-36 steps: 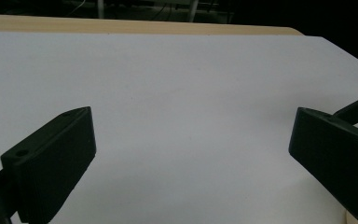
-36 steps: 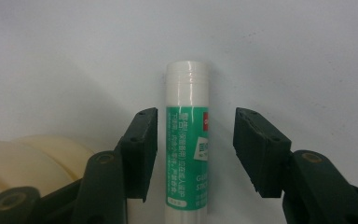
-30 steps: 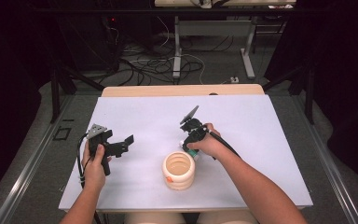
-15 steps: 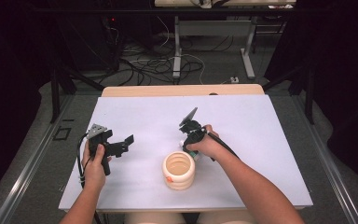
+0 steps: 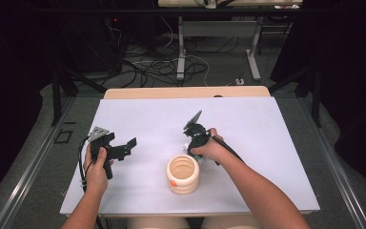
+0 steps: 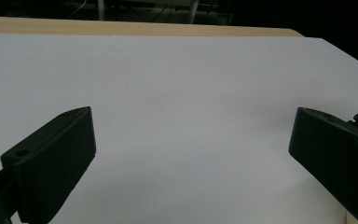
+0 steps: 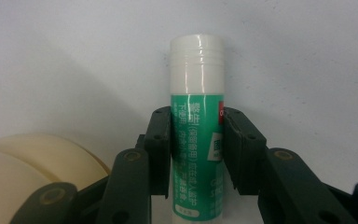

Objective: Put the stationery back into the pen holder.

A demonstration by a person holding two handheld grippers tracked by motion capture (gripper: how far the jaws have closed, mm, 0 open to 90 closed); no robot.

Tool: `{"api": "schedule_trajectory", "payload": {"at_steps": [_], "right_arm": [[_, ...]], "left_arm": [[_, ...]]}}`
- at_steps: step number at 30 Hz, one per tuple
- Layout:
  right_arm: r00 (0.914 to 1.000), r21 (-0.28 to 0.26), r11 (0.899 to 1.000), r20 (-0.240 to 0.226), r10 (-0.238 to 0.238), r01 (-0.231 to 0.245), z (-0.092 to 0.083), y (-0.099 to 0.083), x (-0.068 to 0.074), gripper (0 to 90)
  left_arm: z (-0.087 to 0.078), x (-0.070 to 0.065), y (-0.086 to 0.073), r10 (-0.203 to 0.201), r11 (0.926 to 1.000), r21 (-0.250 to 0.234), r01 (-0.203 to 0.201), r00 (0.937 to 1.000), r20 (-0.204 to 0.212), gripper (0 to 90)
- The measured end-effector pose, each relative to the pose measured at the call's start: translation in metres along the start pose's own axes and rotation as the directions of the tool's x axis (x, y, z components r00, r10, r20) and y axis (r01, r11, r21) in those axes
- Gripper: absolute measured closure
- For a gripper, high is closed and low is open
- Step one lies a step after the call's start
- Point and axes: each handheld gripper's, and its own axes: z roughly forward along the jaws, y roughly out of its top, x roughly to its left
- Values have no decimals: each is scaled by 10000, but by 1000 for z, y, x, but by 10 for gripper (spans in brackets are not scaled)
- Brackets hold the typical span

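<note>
Glue stick [image 7: 196, 140] sits clamped between the right gripper [image 7: 196, 144] jaws, which have just been closing on it, at one o'clock from the cream ribbed holder [image 5: 183, 174] on the worktop [image 5: 248, 124]. At nine o'clock, the left gripper [image 5: 124, 149] hangs open and empty. The smooth tube may slip or tilt if lifted fast.

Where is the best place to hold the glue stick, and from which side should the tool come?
Grip the glue stick on its green-labelled body, below the white cap, pads on opposite sides. The round, straight tube gives two even contact lines there; the ribbed cap could come off. The right tool already holds it this way, coming from the end opposite the cap, beside the cream ribbed pot.
</note>
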Motion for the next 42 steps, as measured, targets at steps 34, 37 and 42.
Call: {"api": "schedule_trajectory", "payload": {"at_steps": [34, 37, 42], "right_arm": [[9999, -1046, 9945, 40, 110, -105, -17, 1, -2, 655], [9998, -1414, 9898, 37, 187, -180, -22, 1, -2, 655], [9998, -2751, 9613, -116, 136, -162, -25, 2, -3, 655]], "left_arm": [[1, 1, 0, 20, 10000, 27, -20, 10000, 41, 5], [1, 1, 0, 12, 10000, 21, -12, 10000, 27, 5], [1, 2, 0, -38, 10000, 2, 38, 10000, -5, 5]]}}
